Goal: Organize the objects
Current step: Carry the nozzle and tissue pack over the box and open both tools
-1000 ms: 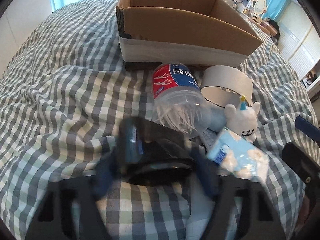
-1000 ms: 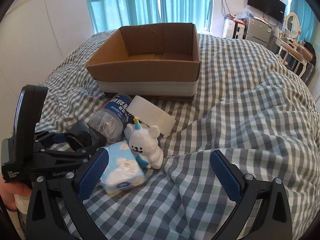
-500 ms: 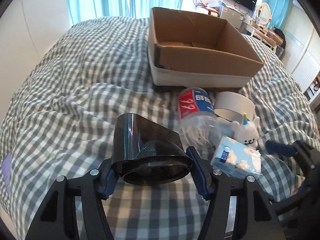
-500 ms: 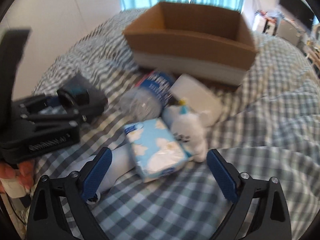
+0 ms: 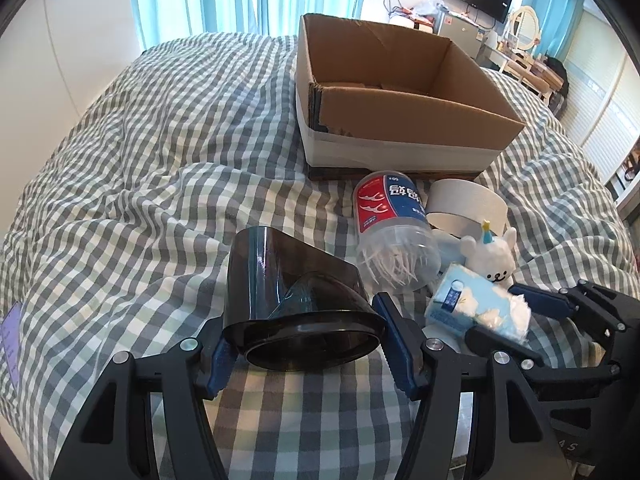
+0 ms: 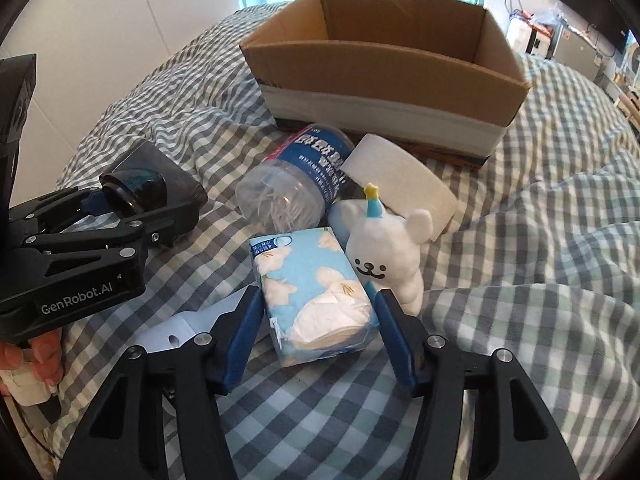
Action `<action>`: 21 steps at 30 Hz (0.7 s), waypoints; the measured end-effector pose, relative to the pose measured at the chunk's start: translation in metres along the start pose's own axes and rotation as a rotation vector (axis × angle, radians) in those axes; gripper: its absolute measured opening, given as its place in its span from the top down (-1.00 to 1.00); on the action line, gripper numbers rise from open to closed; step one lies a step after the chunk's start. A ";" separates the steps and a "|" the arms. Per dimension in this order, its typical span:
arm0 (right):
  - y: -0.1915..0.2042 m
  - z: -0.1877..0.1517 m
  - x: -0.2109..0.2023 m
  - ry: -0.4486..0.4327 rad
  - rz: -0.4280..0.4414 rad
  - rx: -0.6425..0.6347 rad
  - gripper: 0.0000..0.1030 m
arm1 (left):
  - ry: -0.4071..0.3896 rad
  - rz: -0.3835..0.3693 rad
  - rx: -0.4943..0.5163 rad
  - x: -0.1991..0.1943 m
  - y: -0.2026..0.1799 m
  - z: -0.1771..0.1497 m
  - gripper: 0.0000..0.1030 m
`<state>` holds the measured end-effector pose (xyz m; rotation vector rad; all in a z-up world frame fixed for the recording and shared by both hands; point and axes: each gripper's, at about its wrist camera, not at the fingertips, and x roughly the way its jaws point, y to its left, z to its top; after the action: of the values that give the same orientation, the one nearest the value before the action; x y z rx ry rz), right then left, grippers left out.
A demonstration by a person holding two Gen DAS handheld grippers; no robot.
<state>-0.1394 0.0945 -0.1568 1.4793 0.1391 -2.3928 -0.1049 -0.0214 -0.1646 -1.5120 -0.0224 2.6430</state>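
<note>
My left gripper (image 5: 308, 344) is shut on a dark translucent plastic nozzle (image 5: 292, 300) and holds it above the checked bedspread; it also shows in the right wrist view (image 6: 148, 196). My right gripper (image 6: 316, 328) straddles a light blue tissue pack (image 6: 312, 292), its blue pads at the pack's two sides. An open cardboard box (image 5: 400, 96) stands behind; it also shows in the right wrist view (image 6: 384, 72). A clear toothpick jar (image 6: 296, 184), a white tape roll (image 6: 400, 180) and a white plush bear (image 6: 384, 260) lie between the box and the grippers.
The checked bedspread (image 5: 140, 168) is rumpled with folds to the left and the right. A pale blue object (image 6: 180, 328) lies under my right gripper's left finger. Curtains, a television and furniture stand behind the bed.
My left gripper has lifted the dark nozzle off the bed and pulled back. My right gripper has moved forward and narrowed around the tissue pack.
</note>
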 end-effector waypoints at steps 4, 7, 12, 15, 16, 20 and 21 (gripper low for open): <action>-0.002 -0.004 -0.020 -0.047 -0.040 -0.001 -0.10 | -0.023 0.007 0.011 -0.011 -0.003 -0.003 -0.25; -0.002 -0.005 -0.038 -0.088 -0.073 -0.003 -0.10 | -0.041 0.000 0.011 -0.023 -0.006 -0.006 -0.25; 0.003 -0.007 -0.067 -0.147 -0.091 -0.008 -0.09 | -0.098 -0.021 0.016 -0.052 -0.010 -0.008 -0.25; 0.009 -0.009 -0.088 -0.191 -0.108 -0.021 -0.09 | -0.140 -0.024 0.017 -0.072 -0.012 -0.008 -0.25; 0.011 -0.009 -0.094 -0.204 -0.115 -0.025 -0.09 | -0.151 -0.029 0.017 -0.079 -0.013 -0.007 -0.25; 0.017 -0.008 -0.126 -0.280 -0.149 -0.047 -0.09 | -0.210 -0.038 0.027 -0.108 -0.019 -0.004 -0.25; 0.018 -0.008 -0.135 -0.302 -0.157 -0.051 -0.09 | -0.228 -0.033 0.032 -0.115 -0.020 -0.002 -0.25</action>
<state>-0.0714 0.1094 -0.0390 1.1049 0.2511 -2.6825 -0.0439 -0.0121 -0.0653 -1.1835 -0.0211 2.7597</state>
